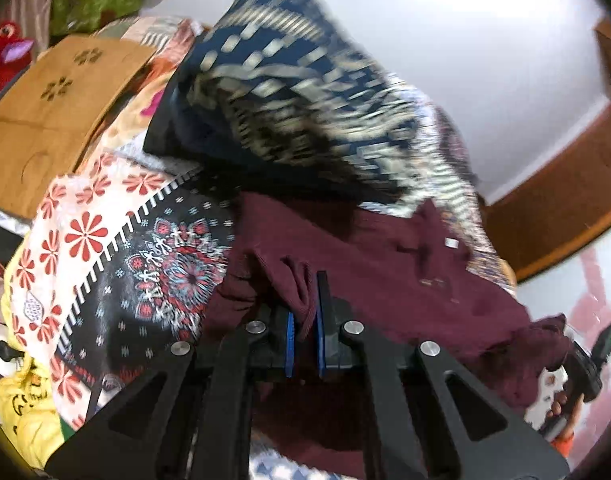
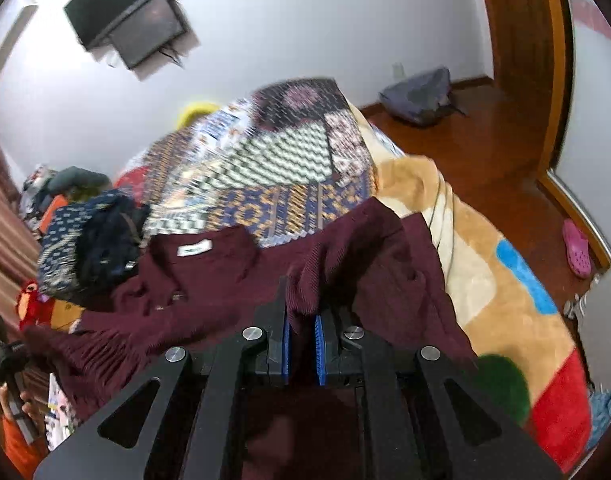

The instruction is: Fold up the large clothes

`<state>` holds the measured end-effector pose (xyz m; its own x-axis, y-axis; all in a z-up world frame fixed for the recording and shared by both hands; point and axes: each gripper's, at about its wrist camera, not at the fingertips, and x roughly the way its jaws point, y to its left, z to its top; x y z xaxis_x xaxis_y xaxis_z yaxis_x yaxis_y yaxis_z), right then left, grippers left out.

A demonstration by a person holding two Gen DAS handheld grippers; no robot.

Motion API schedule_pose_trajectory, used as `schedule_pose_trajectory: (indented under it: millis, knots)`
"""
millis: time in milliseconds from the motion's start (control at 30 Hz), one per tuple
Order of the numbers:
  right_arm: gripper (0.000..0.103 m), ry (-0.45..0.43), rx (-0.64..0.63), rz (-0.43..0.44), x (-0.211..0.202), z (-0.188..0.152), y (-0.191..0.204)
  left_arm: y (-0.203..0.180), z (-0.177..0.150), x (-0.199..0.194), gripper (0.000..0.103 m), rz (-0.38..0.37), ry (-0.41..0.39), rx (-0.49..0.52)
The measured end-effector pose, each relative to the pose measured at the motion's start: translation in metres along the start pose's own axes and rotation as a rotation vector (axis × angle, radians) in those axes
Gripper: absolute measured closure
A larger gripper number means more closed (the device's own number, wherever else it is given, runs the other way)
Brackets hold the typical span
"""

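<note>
A large maroon ribbed sweater (image 1: 405,280) lies stretched across the bed, lifted at two points. My left gripper (image 1: 305,320) is shut on a bunched fold of its fabric, which rises between the blue pads. In the right wrist view the same maroon sweater (image 2: 209,276) shows its collar and white neck label, and my right gripper (image 2: 302,320) is shut on another pinched fold of it. At the far right of the left wrist view, the hand (image 1: 557,404) with the other gripper shows by the sweater's edge.
A dark blue patterned garment (image 1: 297,92) is piled just behind the sweater, with a black and red floral cloth (image 1: 145,264) to its left. A patchwork bedspread (image 2: 273,168) and a beige blanket (image 2: 473,248) cover the bed. Wooden floor (image 2: 485,152) lies to the right.
</note>
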<state>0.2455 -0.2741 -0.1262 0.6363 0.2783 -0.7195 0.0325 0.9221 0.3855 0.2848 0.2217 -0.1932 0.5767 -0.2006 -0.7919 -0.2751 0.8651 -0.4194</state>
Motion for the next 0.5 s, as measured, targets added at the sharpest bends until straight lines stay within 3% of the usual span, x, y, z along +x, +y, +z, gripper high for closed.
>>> schedule_pose_trajectory:
  millis: [167, 300, 500]
  knots:
    - [0.095, 0.049, 0.007, -0.046, 0.025, 0.006, -0.009, 0.016, 0.005, 0.051, 0.095, 0.029, 0.073, -0.045]
    - [0.094, 0.056, 0.012, -0.039, 0.024, 0.013, -0.011, 0.012, 0.01, 0.059, 0.095, 0.041, 0.085, -0.034]
    - [0.094, 0.013, -0.009, -0.043, 0.009, 0.036, -0.008, -0.016, 0.036, 0.014, 0.096, -0.028, -0.039, 0.004]
